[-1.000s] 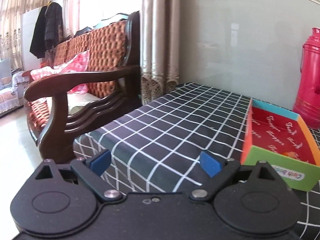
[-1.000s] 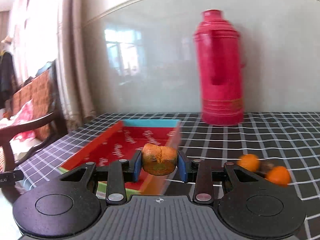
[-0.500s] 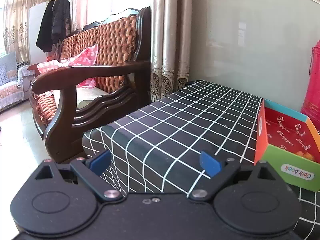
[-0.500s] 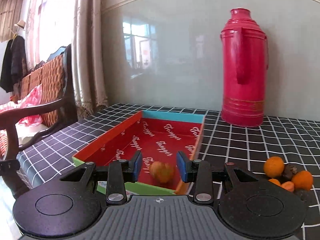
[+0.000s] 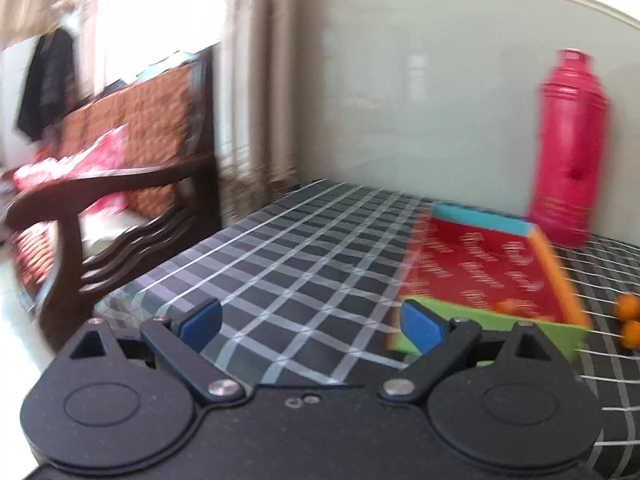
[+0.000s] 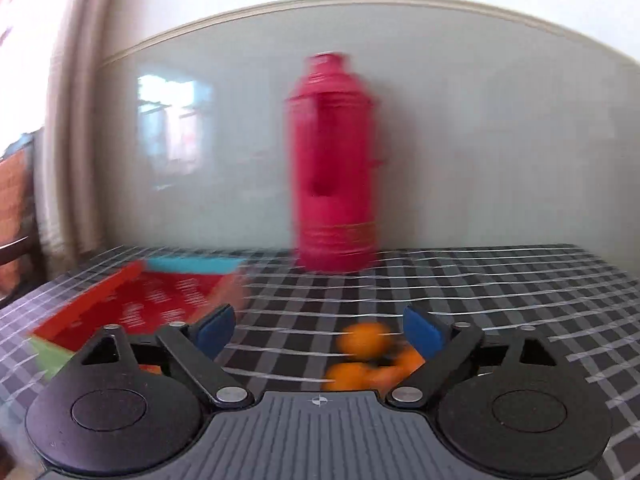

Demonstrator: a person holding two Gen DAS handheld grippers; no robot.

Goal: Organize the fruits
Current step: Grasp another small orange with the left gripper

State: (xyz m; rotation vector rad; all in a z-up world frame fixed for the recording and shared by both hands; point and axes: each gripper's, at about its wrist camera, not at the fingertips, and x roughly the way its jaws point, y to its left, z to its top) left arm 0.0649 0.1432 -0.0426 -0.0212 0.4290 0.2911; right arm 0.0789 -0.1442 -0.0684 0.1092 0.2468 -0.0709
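Note:
Both views are blurred by motion. A shallow box (image 5: 486, 264) with a red floor, green, orange and blue walls lies on the checked table, with an orange fruit (image 5: 508, 306) inside near its front wall. My left gripper (image 5: 310, 324) hovers open over the cloth, left of the box, nothing between its fingers. My right gripper (image 6: 320, 330) has its jaws opening wide and holds nothing; a small pile of orange fruits (image 6: 366, 354) lies on the cloth just beyond and between its fingers. The same box (image 6: 132, 304) sits to its left. Two of those fruits (image 5: 628, 320) show right of the box.
A tall red thermos (image 6: 334, 168) stands at the back against the grey wall, also the thermos (image 5: 570, 148) behind the box. A dark wooden sofa (image 5: 120, 200) and curtains stand off the table's left edge. The checked tablecloth (image 5: 288, 264) ends at a near-left corner.
My right gripper let the brownish-orange fruit drop into the box, opened wide and swung right toward the fruit pile. The left gripper turned right, bringing box and thermos further into view.

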